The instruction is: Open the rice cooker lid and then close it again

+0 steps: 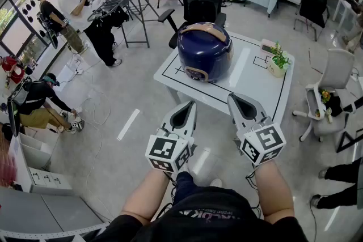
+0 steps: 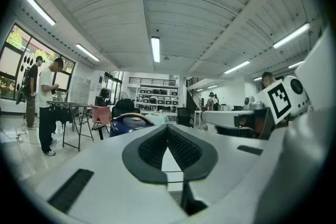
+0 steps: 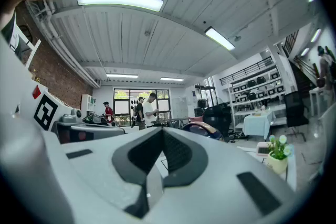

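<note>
status: task judged not started; lid is seen down.
task thing: dark-blue rounded rice cooker [image 1: 204, 51] with a tan handle band [image 1: 202, 28] across the top is stood on the far-left part of the white rectangular table [image 1: 249, 79], inside the black line marked on it.
left gripper [image 1: 187, 109]: fingers pressed together, nothing held; held level, short of the table's near edge.
right gripper [image 1: 237, 101]: fingers also together and empty; level, just over the table's near edge.
key relation: cooker lies straight ahead of both tips, across the table's near half. In the left gripper view the cooker [image 2: 128, 122] is seen just left of the closed tips [image 2: 167, 131]; in the right gripper view the cooker [image 3: 202, 128] is seen just right of them [image 3: 161, 134].
long axis: handle band is laid left-to-right, parallel to the table's near edge.
nearer hand: about equal; neither is touching.
next move (judged): a forward reach is needed; latch position cannot be made out.
other: small potted plant [image 1: 278, 62] is stood at the table's right edge, well apart from the cooker.
</note>
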`<state>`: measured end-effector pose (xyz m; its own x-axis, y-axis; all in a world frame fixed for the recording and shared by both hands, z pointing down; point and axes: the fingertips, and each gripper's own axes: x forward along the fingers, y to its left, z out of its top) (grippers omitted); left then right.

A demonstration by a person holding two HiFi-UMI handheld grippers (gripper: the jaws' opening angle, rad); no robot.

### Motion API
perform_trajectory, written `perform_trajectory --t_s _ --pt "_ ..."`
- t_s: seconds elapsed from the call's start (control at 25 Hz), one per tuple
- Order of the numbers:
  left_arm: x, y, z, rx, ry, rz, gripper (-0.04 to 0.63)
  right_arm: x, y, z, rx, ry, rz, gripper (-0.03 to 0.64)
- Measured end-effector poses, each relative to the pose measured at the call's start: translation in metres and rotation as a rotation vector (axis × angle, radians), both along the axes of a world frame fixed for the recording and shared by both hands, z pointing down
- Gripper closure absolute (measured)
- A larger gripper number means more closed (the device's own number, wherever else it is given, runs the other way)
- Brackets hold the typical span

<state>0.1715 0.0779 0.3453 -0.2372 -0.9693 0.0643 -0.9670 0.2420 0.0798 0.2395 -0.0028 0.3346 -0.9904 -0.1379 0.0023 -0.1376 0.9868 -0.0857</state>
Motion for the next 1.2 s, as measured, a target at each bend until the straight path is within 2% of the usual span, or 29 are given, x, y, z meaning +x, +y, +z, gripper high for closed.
perform_trajectory --t_s 0.6,0.68,0.72,0.8,0.88,0.96,1.2 --pt "-0.021 -0.007 0.004 0.011 0.000 0.006 0.591 -0.019 -0.003 0.002 0.019 -0.017 -0.011 0.615" --pt "-0.026 -0.008 0.004 0.012 0.002 0.018 0.559 -0.025 -0.003 -0.001 0.024 -0.033 -0.020 0.603" --pt "-0.028 -0.009 0.004 0.011 0.002 0.026 0.519 -0.028 -0.003 -0.003 0.028 -0.042 -0.019 0.577" --pt "-0.035 -0.012 0.003 0.005 -0.005 0.039 0.387 -0.033 -0.005 -0.005 0.049 -0.048 0.000 0.479" --pt "-0.043 -0.014 0.001 -0.003 -0.019 0.043 0.309 -0.040 -0.009 -0.009 0.075 -0.045 0.027 0.432" --pt "-0.052 -0.013 -0.001 -0.006 -0.026 0.050 0.289 -0.048 -0.012 -0.012 0.084 -0.045 0.048 0.431" --pt "-0.091 -0.010 -0.005 -0.003 -0.028 0.082 0.285 -0.081 -0.018 -0.018 0.074 -0.051 0.085 0.430"
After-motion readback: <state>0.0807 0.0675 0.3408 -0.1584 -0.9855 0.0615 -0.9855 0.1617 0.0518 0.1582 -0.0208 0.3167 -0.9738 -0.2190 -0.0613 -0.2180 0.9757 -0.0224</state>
